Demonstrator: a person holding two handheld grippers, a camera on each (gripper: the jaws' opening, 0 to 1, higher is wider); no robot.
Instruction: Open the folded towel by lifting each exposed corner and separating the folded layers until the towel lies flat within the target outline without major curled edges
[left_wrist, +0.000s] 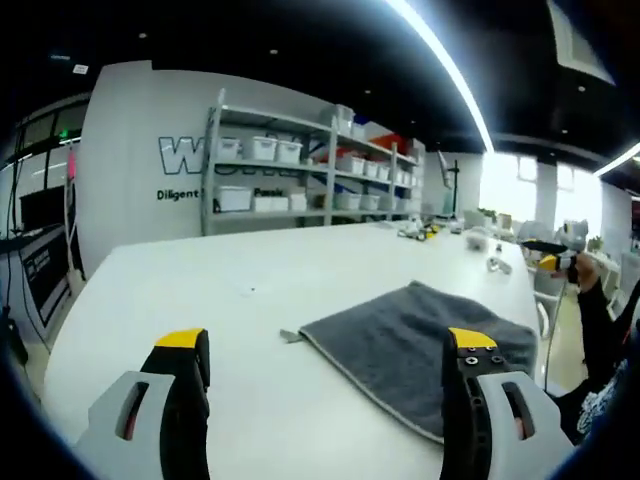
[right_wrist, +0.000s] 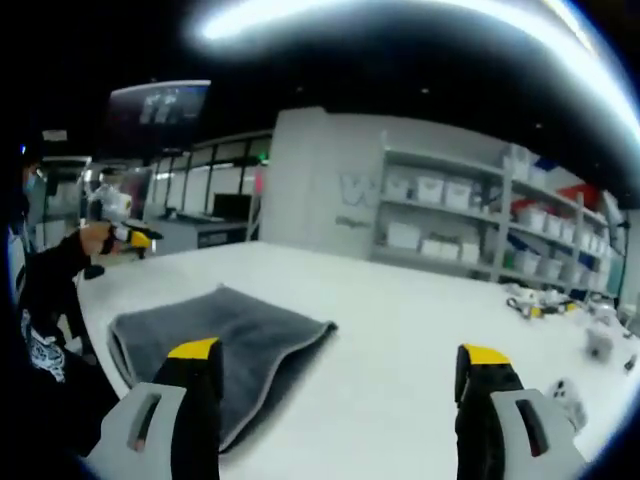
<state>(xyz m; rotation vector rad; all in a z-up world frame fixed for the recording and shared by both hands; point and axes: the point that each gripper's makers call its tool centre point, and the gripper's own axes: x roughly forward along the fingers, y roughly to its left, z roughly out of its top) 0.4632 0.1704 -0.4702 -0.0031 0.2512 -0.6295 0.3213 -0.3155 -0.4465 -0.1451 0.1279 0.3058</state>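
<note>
A grey towel (left_wrist: 420, 345) lies folded on a long white table (left_wrist: 250, 290), both grippers poised short of it and the unfolding not yet begun. In the left gripper view, the left gripper (left_wrist: 325, 355) hangs above the table with its yellow-tipped jaws spread wide and nothing between them; the towel sits just ahead and toward the right jaw, its near corner marked by a small loop tab (left_wrist: 290, 336). In the right gripper view, the right gripper (right_wrist: 338, 352) is likewise spread wide and empty, the towel (right_wrist: 215, 335) lying toward its left jaw with a rounded folded edge facing the bare table. No target outline can be made out on the table from either view; it may be hidden under the cloth or washed out by the light.

Beyond the towel stands a rack of shelves (left_wrist: 300, 170) with white bins against a grey wall, and small parts (left_wrist: 430, 231) are scattered at the table's far end. A person in dark sleeves (right_wrist: 55, 270) is seen beside the towel.

The step in hand appears to be the approach. The next move calls for lowering one gripper to an exposed corner, probably the one by the tab, pinching only the top layer, and lifting it away from the fold.
</note>
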